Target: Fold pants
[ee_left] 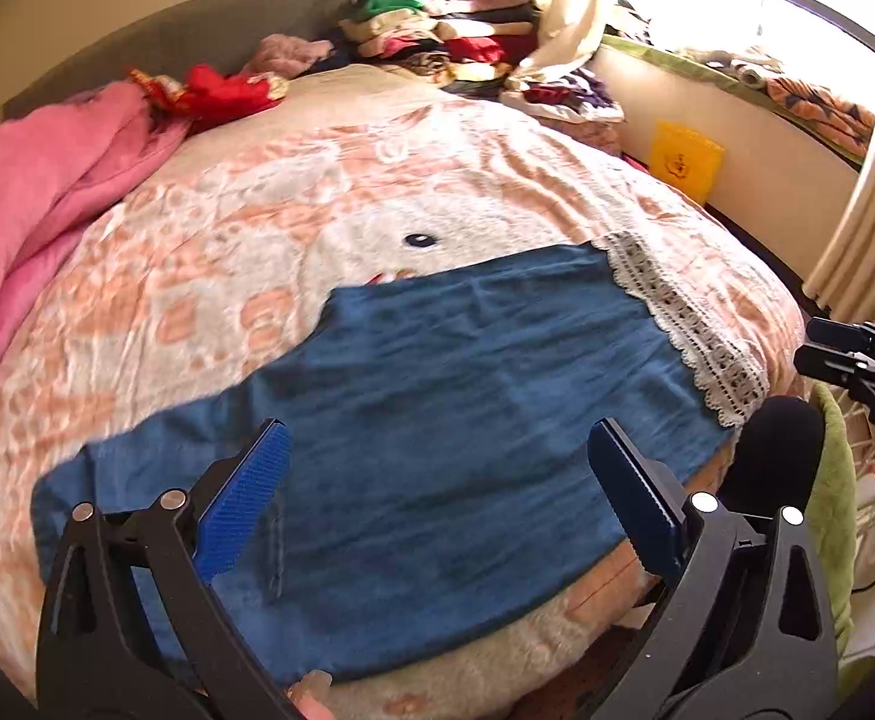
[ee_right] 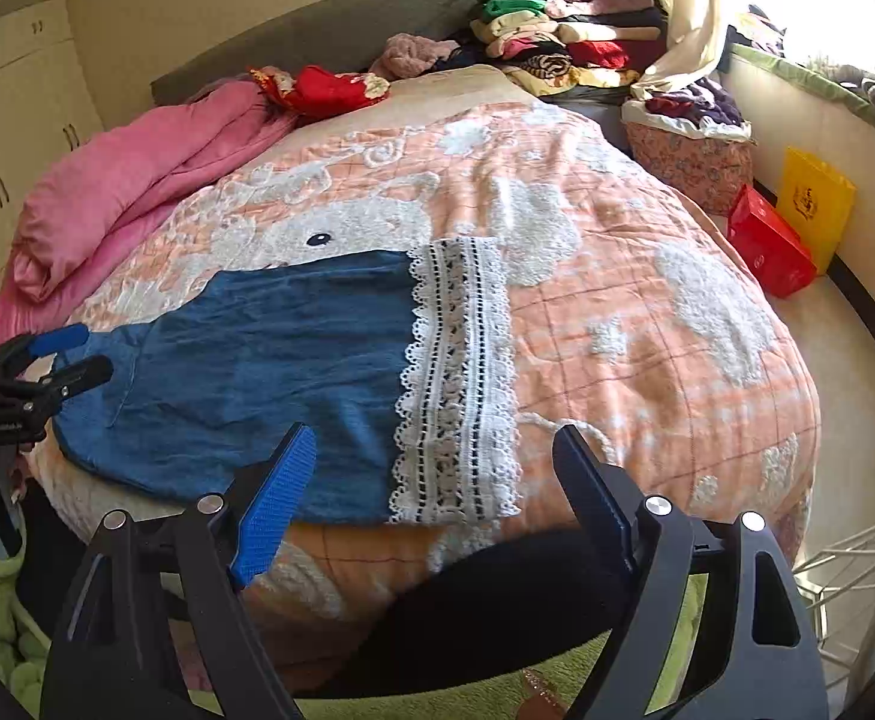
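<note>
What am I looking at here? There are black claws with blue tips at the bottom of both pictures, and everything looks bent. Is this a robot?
No robot: a person carries a two-finger clamp in each hand, each with a wide-angle camera that curves the view. One picture looks along the left gripper, the other along the right gripper. Each view also catches the other clamp at its edge. On the peach-and-white bedspread lie blue denim pants with a white lace hem. A pink quilt and stacked clothes lie further back. Both clamps are open and hold nothing.
</note>
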`<state>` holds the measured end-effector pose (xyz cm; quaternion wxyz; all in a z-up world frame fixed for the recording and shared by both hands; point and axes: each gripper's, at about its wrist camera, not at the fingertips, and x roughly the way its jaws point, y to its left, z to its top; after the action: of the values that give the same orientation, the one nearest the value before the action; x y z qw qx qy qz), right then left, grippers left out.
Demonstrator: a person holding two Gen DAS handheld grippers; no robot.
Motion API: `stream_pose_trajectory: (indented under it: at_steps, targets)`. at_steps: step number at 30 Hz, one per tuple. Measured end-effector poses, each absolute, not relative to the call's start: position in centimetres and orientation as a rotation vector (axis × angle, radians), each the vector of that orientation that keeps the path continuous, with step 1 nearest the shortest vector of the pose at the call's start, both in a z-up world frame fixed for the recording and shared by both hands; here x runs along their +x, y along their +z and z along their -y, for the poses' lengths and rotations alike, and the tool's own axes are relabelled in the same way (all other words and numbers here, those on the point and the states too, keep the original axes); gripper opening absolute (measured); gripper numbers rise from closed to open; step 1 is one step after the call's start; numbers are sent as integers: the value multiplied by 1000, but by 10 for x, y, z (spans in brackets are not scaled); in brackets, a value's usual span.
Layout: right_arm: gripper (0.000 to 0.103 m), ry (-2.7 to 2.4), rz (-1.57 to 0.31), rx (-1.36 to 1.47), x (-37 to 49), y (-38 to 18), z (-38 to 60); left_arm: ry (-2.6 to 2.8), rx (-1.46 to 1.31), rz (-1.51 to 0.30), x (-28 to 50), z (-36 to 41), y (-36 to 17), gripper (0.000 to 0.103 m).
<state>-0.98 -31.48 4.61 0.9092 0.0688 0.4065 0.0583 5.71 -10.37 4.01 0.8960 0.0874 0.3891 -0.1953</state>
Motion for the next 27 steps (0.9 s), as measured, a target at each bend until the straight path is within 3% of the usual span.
stream_pose_trajectory:
  at_steps: [27]
  targets:
    - [80, 144, -957, 277, 19, -7, 325, -624, 310, -921, 178, 230, 13, 93]
